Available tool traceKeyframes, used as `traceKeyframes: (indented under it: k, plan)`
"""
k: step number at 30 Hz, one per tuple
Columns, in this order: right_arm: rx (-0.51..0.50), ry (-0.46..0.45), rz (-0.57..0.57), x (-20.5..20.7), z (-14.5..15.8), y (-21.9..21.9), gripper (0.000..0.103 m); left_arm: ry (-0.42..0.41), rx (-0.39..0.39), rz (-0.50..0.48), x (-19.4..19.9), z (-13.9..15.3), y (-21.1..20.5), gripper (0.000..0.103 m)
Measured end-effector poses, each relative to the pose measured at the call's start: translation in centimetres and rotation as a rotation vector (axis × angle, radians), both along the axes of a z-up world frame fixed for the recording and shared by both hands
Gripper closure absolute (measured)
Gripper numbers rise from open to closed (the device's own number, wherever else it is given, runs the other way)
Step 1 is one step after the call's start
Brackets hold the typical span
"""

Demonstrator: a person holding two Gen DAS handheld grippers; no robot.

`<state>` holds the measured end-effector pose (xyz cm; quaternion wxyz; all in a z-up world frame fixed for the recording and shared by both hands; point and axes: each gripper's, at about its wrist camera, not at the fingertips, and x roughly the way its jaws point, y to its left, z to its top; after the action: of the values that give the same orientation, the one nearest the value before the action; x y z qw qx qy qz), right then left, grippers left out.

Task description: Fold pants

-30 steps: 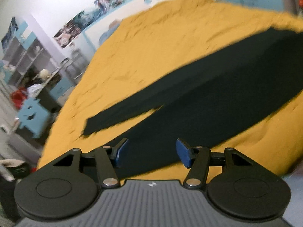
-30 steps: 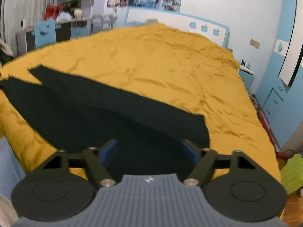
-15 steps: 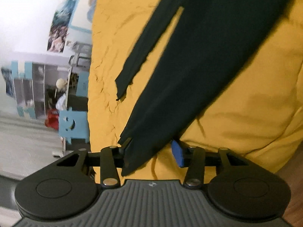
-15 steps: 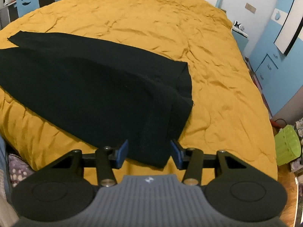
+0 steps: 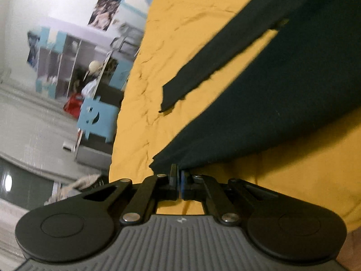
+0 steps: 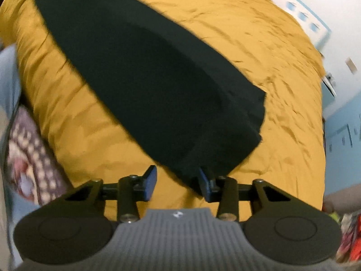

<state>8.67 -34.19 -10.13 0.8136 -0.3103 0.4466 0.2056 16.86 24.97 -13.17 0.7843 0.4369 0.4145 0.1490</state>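
I see plain black fabric pants (image 6: 144, 83) with no pattern, spread over a mustard-yellow bed cover (image 6: 259, 33). My left hand-held gripper (image 5: 179, 178) is black with a ribbed grey body; my right hand-held gripper (image 6: 177, 181) is black with blue pads (image 6: 150, 180). A light blue cut-out chair back (image 5: 98, 118) stands beside the bed, with something red (image 5: 72, 105) behind it.

The pants (image 6: 144, 85) lie spread on the bed (image 6: 282, 72), near its edge.
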Motion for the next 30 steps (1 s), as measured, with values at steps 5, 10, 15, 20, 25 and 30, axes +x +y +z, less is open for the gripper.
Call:
traceKeyframes:
  k: [5,10,15,20,25,30]
  plan:
    - [-0.117,-0.069,0.122,-0.6,-1.5,1.0,0.069,-0.015,-0.005,0.058,1.5,1.9,-0.2,0.102]
    - [-0.269,-0.121,0.319,-2.2,-3.4,2.1,0.076,-0.023,-0.016,0.108,2.4,2.8,-0.4,0.102]
    - [-0.296,-0.197,0.374,-2.8,-3.0,1.7,0.103,-0.045,-0.058,0.169,3.0,3.9,-0.2,0.102]
    - [-0.266,-0.292,0.329,-1.7,0.1,0.9,0.103,-0.095,-0.124,0.231,4.3,6.3,-0.2,0.102]
    - [-0.228,-0.396,0.259,2.1,4.7,0.0,0.103,-0.168,-0.156,0.260,6.8,9.5,-0.4,0.102]
    - [-0.183,-0.461,0.190,7.8,8.4,-0.4,0.103,-0.221,-0.160,0.287,11.2,12.5,-1.2,0.102]
